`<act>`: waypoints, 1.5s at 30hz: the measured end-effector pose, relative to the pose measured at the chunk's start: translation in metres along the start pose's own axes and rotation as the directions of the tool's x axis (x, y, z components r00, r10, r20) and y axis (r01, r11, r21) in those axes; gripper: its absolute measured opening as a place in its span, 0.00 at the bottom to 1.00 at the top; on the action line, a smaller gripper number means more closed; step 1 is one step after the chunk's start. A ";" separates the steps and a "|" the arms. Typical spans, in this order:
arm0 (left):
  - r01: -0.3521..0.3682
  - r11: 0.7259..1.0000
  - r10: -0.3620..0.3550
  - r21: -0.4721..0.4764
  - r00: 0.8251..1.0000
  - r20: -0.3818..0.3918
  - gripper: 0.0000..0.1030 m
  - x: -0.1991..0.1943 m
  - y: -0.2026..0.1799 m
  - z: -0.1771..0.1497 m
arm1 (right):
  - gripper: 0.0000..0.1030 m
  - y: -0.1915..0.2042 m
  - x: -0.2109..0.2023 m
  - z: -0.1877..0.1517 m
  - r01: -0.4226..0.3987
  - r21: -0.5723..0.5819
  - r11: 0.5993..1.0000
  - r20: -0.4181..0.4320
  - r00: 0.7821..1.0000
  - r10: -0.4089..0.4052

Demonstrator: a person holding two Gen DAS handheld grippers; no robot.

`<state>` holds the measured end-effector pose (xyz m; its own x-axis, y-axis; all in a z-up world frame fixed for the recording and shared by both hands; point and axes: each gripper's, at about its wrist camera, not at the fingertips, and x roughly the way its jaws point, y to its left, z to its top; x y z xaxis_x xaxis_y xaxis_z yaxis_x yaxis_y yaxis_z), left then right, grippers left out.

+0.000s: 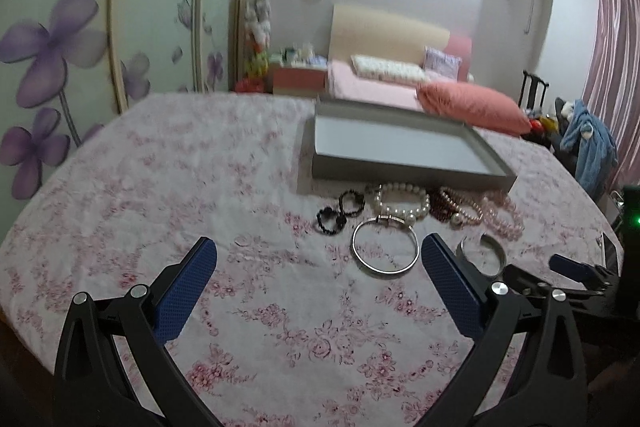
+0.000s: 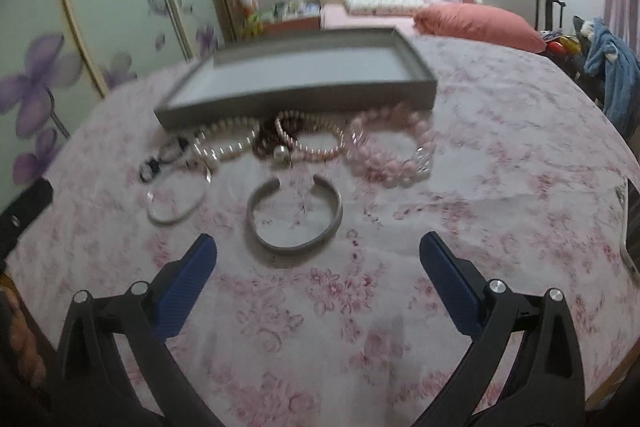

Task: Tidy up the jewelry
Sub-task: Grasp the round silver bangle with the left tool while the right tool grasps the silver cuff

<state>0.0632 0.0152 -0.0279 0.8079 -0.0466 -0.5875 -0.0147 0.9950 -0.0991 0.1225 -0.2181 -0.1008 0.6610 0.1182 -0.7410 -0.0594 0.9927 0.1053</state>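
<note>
A grey tray [image 1: 404, 174] [image 2: 304, 99] lies on the floral cloth with nothing in it. In front of it lie black bead bracelets [image 1: 340, 213], a white pearl bracelet [image 1: 400, 205] [image 2: 224, 147], a dark red one [image 1: 438, 205], pink bead bracelets [image 1: 500, 215] [image 2: 392, 151], a thin silver bangle [image 1: 385, 249] [image 2: 176, 205] and an open silver cuff [image 1: 482, 251] [image 2: 294, 217]. My left gripper [image 1: 318, 259] is open and empty, near the bangle. My right gripper [image 2: 318, 255] is open and empty, just short of the cuff; it also shows in the left wrist view [image 1: 568, 267].
The round table [image 1: 120, 207] has a pink floral cloth. A phone [image 2: 632, 227] lies at its right edge. Behind are a bed with a pink pillow [image 1: 472, 107], a wardrobe with purple flowers [image 1: 52, 43] and a chair with blue clothes [image 1: 588, 147].
</note>
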 end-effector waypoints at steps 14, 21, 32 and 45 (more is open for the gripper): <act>0.036 0.998 -0.025 0.057 0.983 -0.182 0.98 0.054 -0.006 0.003 | 0.64 0.019 0.041 0.016 0.044 -0.104 0.994 -0.094 0.994 -0.054; 0.046 0.989 -0.008 0.143 0.967 -0.255 0.98 0.083 -0.036 0.002 | 0.63 -0.012 0.036 0.016 0.063 -0.070 0.996 -0.085 0.994 -0.069; 0.022 0.987 0.030 0.161 0.950 -0.310 0.79 0.120 -0.060 0.002 | 0.63 -0.033 0.034 0.019 0.070 -0.031 0.997 -0.072 0.995 -0.073; 0.009 0.988 0.035 0.152 0.957 -0.288 0.69 0.123 -0.063 0.007 | 0.64 -0.031 0.036 0.020 0.082 -0.046 0.996 -0.074 0.994 -0.086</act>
<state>0.1679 -0.0525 -0.0887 0.6030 -0.0350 -0.7970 0.0826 0.9964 0.0188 0.1634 -0.2449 -0.1173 0.6068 0.0344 -0.7941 -0.0393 0.9991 0.0133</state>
